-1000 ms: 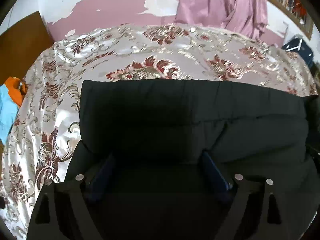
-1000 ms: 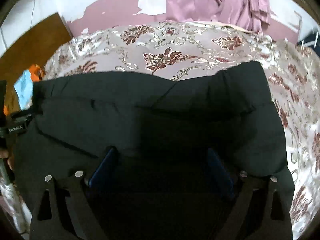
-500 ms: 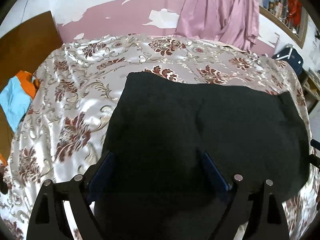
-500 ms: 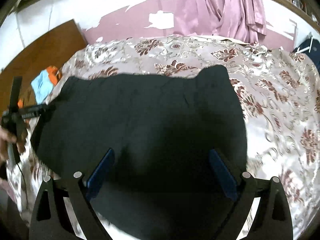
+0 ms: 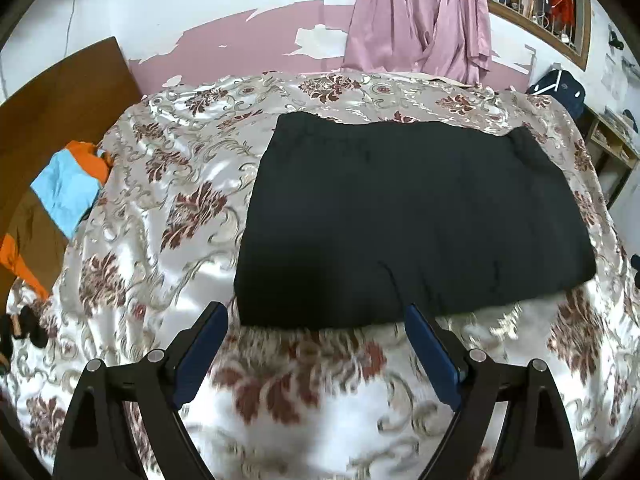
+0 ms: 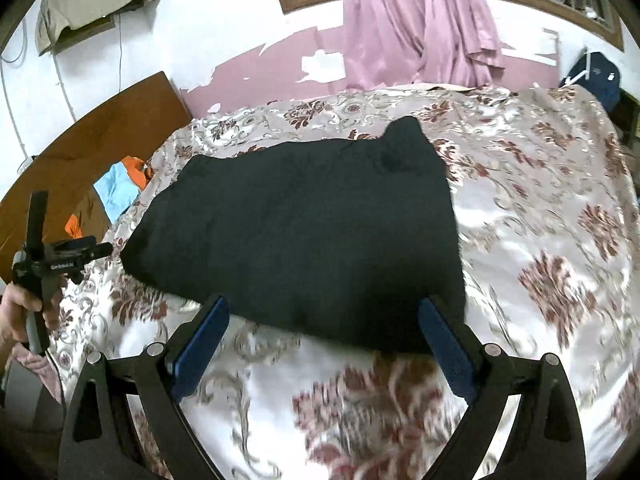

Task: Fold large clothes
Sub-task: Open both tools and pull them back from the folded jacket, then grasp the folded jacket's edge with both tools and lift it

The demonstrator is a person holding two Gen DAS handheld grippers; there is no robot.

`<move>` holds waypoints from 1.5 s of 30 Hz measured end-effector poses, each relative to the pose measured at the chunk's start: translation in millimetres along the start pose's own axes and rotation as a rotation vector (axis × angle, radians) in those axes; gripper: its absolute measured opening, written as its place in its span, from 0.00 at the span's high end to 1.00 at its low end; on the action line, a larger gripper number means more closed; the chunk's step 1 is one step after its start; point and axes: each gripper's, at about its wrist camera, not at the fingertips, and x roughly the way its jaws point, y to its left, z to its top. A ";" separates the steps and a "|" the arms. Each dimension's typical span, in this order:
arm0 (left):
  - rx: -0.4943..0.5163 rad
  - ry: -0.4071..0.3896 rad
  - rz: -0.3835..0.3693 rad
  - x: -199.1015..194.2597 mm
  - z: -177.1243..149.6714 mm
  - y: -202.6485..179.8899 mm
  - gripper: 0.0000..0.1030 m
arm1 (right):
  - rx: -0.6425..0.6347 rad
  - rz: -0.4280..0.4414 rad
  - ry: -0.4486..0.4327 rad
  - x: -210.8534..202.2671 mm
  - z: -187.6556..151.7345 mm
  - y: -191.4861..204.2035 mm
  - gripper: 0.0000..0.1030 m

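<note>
Nearest, the left hand-held gripper (image 5: 316, 316) hangs above the bed with its blue-padded jaws spread wide and nothing between them, only the shiny silver bedspread with dark red flowers (image 5: 168, 184) below. The right hand-held gripper (image 6: 322, 310) is likewise wide open and empty, its blue pads (image 6: 444, 344) apart over the same bedspread (image 6: 552, 240).

Just beyond both sets of fingertips lies the folded black garment (image 5: 412, 220), a flat, roughly rectangular piece of dark cloth resting on the bed, touched by neither gripper. In the right wrist view the garment (image 6: 308, 232) fills the middle, and at 9 o'clock a person's hand (image 6: 20, 312) grips the black handle of the other tool.

Further off, at 9 o'clock in the left view, a blue and orange cloth (image 5: 68, 188) lies against the brown wooden headboard (image 5: 60, 108). At 12 o'clock a pink satin curtain (image 5: 420, 20) hangs against the peeling pink and white wall (image 5: 240, 44).
</note>
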 end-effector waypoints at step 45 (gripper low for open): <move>-0.144 0.164 -0.235 173.1 102.1 78.4 0.13 | 0.204 0.130 0.210 114.9 72.1 -146.9 0.09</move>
